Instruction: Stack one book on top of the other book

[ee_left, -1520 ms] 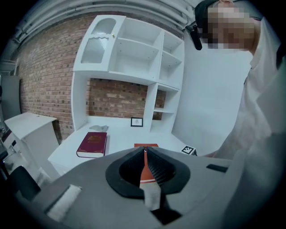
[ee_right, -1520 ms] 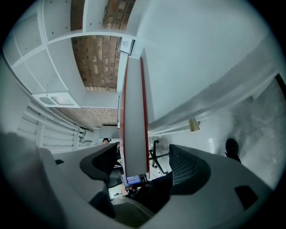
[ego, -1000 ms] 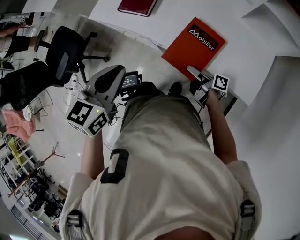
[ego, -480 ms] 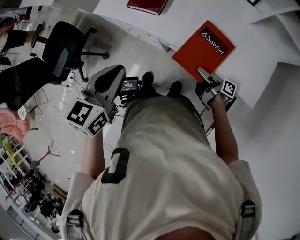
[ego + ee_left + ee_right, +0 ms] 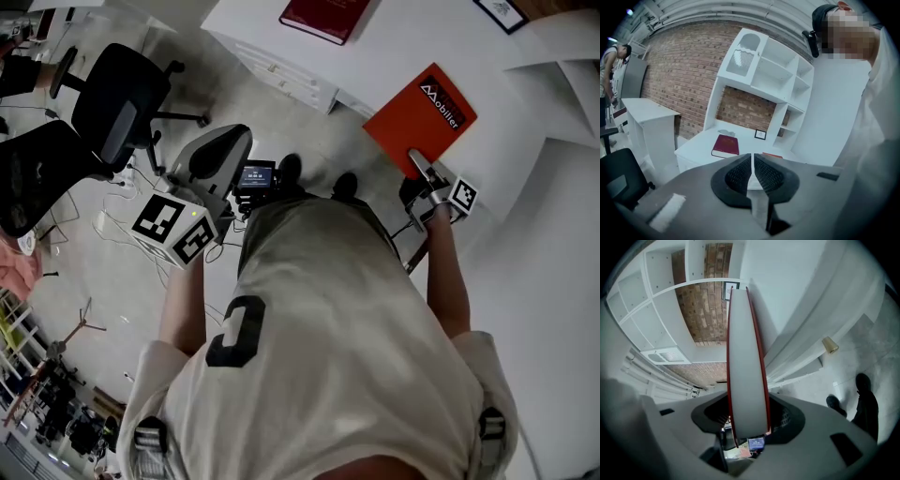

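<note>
Closing just now across the near edge of the orange book [image 5: 422, 108], the right tongs [image 5: 417, 164] are looking clamped on it, probably for a lift toward the dark red book [image 5: 323, 14] lying farther along the white bench [image 5: 394, 37]. The left tongs [image 5: 753, 161] are hanging shut and empty, out of the way.

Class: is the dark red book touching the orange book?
Apart. The head view shows bare white desk between the dark red book and the orange book.
</note>
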`<state>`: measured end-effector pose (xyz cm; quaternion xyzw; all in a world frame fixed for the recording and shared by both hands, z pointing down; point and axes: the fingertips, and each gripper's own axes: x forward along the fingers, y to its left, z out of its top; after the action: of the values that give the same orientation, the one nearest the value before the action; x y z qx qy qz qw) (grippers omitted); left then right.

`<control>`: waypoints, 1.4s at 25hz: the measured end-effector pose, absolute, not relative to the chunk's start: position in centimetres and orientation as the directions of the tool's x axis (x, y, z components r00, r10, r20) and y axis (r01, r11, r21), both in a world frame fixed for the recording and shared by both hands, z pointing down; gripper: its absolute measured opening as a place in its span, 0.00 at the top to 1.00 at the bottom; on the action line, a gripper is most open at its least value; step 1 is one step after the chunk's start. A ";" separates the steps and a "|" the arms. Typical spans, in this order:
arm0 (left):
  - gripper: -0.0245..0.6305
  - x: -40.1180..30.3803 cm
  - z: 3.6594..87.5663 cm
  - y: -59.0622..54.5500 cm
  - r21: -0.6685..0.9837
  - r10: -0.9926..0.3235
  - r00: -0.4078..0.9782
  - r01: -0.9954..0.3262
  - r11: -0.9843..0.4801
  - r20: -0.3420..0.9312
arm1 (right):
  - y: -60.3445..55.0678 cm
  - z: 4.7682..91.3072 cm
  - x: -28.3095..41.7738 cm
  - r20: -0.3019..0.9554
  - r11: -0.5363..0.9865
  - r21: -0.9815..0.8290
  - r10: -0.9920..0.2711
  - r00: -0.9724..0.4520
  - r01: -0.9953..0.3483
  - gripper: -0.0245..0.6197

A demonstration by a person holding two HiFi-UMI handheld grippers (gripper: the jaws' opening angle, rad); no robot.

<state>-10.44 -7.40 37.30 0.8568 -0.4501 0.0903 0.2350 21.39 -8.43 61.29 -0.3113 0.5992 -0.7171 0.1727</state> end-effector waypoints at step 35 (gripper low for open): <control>0.93 -16.3 36.7 -7.2 0.303 -0.698 0.676 -0.733 -0.608 0.236 | -6.1 53.7 14.6 0.145 -0.073 -0.988 -0.748 -0.648 -0.137 0.72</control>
<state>-16.31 -7.18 36.65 0.8956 -0.3995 0.0467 0.1902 14.62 -6.14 53.67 -0.3463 0.6384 -0.6454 0.2367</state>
